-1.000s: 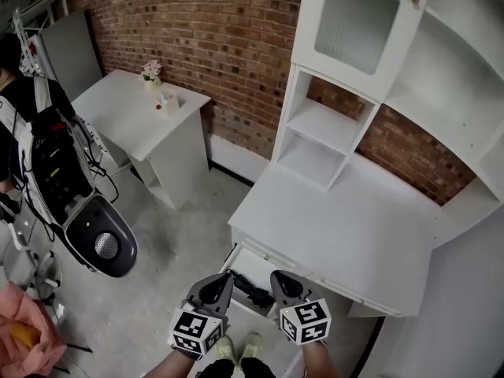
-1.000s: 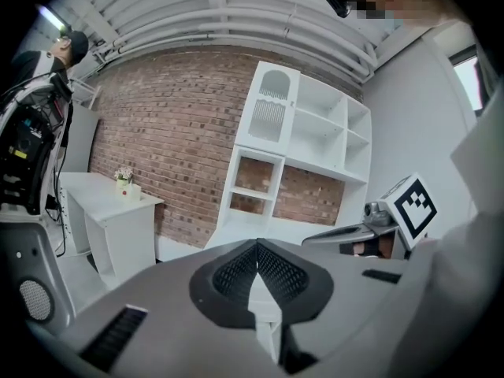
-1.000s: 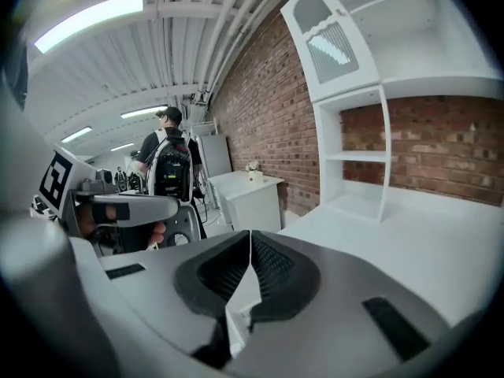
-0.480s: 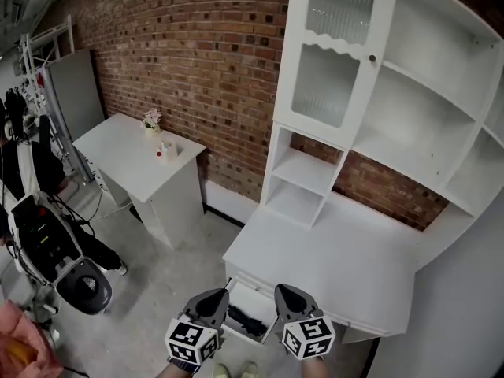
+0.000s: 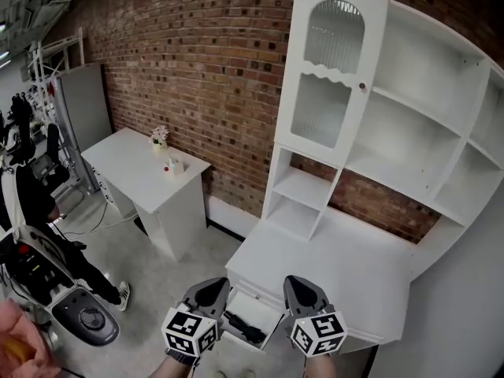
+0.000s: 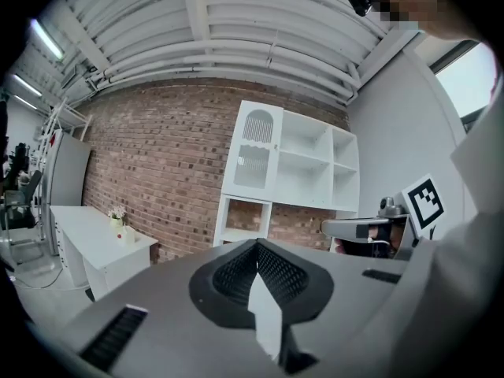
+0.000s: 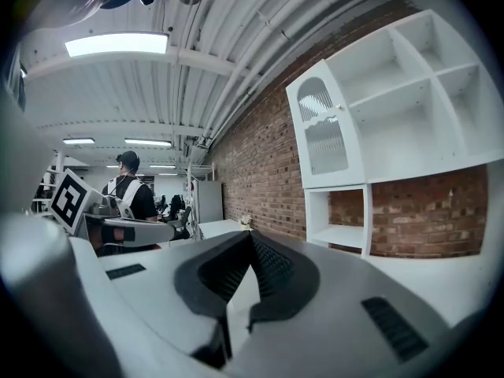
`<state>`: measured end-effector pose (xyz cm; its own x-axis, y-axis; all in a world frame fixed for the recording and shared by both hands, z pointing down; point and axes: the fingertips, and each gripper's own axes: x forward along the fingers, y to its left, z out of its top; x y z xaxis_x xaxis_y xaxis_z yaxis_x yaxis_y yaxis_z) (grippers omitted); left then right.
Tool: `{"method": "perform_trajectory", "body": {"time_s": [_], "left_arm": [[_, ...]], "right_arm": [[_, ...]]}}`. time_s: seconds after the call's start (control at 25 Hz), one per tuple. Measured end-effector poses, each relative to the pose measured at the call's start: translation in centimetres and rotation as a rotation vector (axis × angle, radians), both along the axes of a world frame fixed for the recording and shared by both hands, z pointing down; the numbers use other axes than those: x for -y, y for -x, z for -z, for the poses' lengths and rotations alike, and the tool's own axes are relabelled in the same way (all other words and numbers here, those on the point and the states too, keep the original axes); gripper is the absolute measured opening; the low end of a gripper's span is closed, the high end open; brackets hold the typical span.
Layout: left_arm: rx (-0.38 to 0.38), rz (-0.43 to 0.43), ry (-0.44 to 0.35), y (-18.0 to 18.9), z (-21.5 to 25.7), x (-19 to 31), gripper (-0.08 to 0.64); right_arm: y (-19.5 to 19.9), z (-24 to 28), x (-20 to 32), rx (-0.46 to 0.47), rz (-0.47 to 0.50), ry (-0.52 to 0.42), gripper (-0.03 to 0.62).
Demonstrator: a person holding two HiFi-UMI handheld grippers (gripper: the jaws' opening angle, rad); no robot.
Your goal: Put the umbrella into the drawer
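A black folded umbrella [image 5: 243, 327] lies inside the open white drawer [image 5: 266, 315] under the desk top [image 5: 339, 270], seen in the head view. My left gripper [image 5: 214, 290] and my right gripper [image 5: 300, 287] hover side by side above the drawer, well clear of the umbrella. Both point roughly level at the brick wall. In each gripper view the jaws are pressed together with nothing between them: left gripper [image 6: 257, 246], right gripper [image 7: 250, 239].
A tall white shelf unit [image 5: 378, 116] with a glass door [image 5: 327, 77] stands on the desk. A small white table [image 5: 146, 164] with a flower pot [image 5: 161, 137] stands at the left. A person [image 7: 130, 191] and equipment [image 5: 47, 282] are at far left.
Both grippers have risen from the drawer and now point level. The head view has tilted up, so more of the shelf unit and wall shows.
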<state>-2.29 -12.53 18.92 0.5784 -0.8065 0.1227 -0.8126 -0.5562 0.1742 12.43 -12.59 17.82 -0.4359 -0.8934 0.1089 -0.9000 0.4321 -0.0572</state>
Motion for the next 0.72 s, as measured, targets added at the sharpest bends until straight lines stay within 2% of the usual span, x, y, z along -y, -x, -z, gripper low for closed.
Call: {"method": "perform_trajectory", "body": {"time_s": [0.36, 0.72], "left_arm": [[0.003, -0.005, -0.065, 0.3, 4.8, -0.4, 0.006], [0.012, -0.006, -0.089, 0.2, 5.9, -0.9, 0.006]], "right_arm": [[-0.7, 5.2, -0.9, 0.015, -0.004, -0.097, 0.003], [-0.6, 6.1, -1.6, 0.004, -0.004, -0.119, 0.003]]}}
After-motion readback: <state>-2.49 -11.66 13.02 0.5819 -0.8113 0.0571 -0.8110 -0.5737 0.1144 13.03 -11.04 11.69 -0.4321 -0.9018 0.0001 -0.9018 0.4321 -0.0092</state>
